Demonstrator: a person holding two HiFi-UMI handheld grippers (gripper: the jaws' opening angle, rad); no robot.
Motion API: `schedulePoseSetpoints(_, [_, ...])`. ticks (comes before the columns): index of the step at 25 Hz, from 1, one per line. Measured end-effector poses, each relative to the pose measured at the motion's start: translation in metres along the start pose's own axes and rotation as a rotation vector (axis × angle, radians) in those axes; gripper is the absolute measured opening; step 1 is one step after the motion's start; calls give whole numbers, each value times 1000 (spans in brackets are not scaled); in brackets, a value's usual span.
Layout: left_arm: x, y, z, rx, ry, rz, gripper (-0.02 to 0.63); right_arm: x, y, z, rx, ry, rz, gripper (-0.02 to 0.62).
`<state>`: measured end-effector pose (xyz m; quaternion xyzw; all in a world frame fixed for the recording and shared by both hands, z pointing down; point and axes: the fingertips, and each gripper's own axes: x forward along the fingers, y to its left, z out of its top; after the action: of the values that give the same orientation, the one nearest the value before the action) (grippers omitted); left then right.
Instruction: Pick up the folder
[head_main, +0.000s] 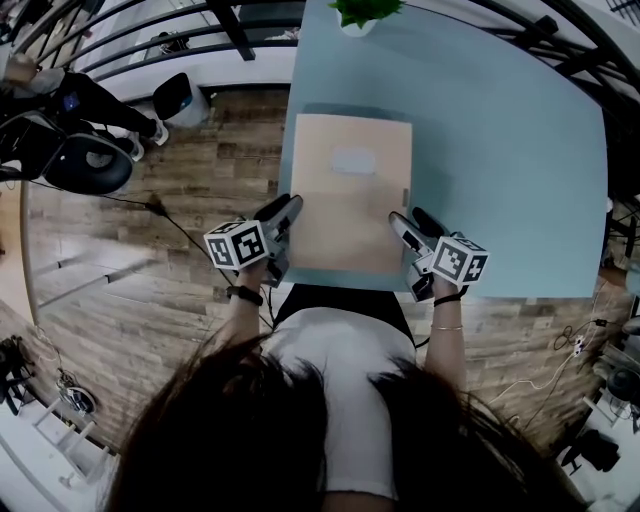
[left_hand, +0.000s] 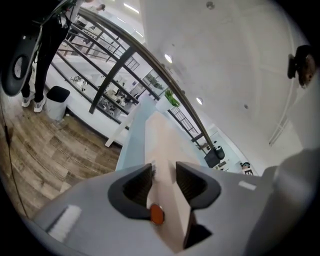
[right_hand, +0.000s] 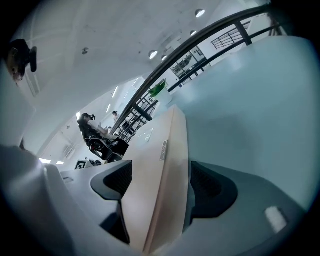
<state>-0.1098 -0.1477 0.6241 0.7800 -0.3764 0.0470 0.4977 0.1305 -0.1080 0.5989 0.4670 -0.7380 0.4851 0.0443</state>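
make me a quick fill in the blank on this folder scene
The tan folder lies on a light ___ table. The left claw and the right claw each have the ___ between their jaws. A potted ___ stands at the table's far edge. The floor is laid with ___ planks.
Missing: blue; folder; plant; wood

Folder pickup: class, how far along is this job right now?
Done: the approach. The left claw and right claw each straddle a side edge of the folder. In hand: the grip; the left claw looks open, the right unclear. Left: the lift, since the folder seems to lie flat on the table.
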Motion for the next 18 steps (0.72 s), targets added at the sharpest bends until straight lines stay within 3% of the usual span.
schedulePoseSetpoints(8, [-3,5,0,-44,-15,-35,209,11,-15,-10,71,92,62,342])
schedulePoseSetpoints(18, [-3,10,1,-67,-32,-51,213,15,-12,-13,214,217,244,342])
